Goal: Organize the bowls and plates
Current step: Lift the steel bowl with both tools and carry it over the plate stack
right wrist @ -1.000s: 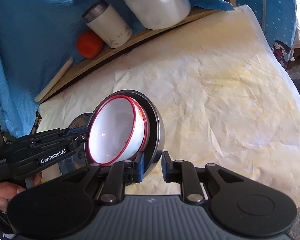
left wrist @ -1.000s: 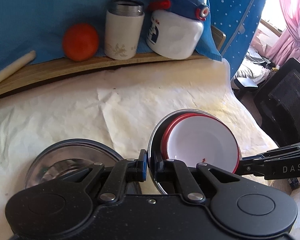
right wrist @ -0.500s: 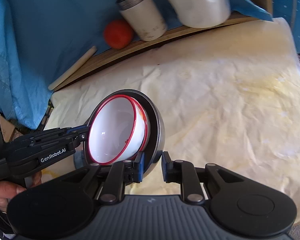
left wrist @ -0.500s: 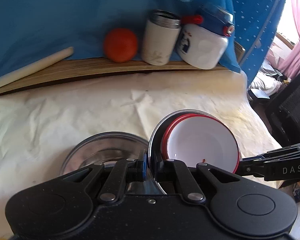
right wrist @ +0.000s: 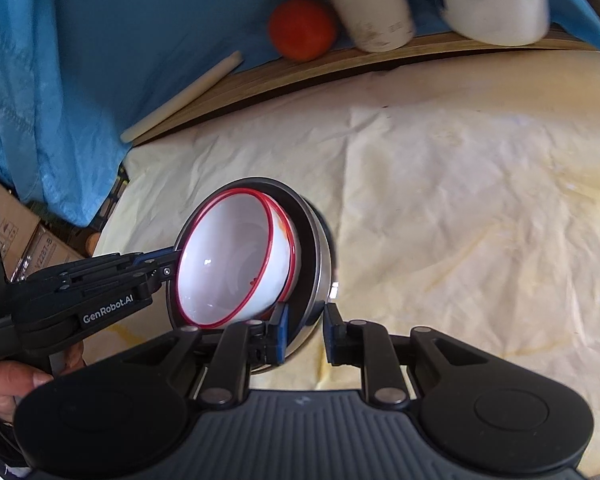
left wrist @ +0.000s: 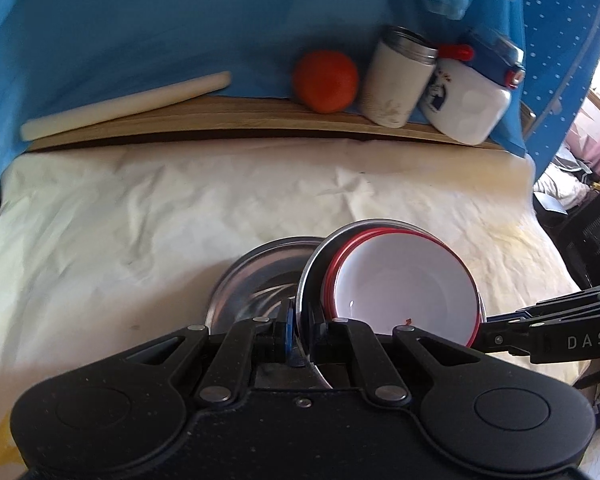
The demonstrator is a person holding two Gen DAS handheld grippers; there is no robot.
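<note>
Cream paper covers the bench [left wrist: 140, 220], where a steel plate [left wrist: 260, 276] lies near its front edge. Above it, a tilted steel bowl [right wrist: 314, 240] holds nested red-rimmed white bowls [right wrist: 228, 264]; the left gripper [left wrist: 298, 326] and right gripper [right wrist: 304, 330] each pinch the steel bowl's rim from opposite sides.

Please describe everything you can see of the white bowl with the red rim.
The white bowl with the red rim looks like glossy enamel, round and fairly deep, with a small red speck inside. It is tilted steeply, nested inside a steel bowl; a second red rim shows behind it. The left hand-held gripper and right hand-held gripper clamp the stack's opposite rims above the cream cloth.
</note>
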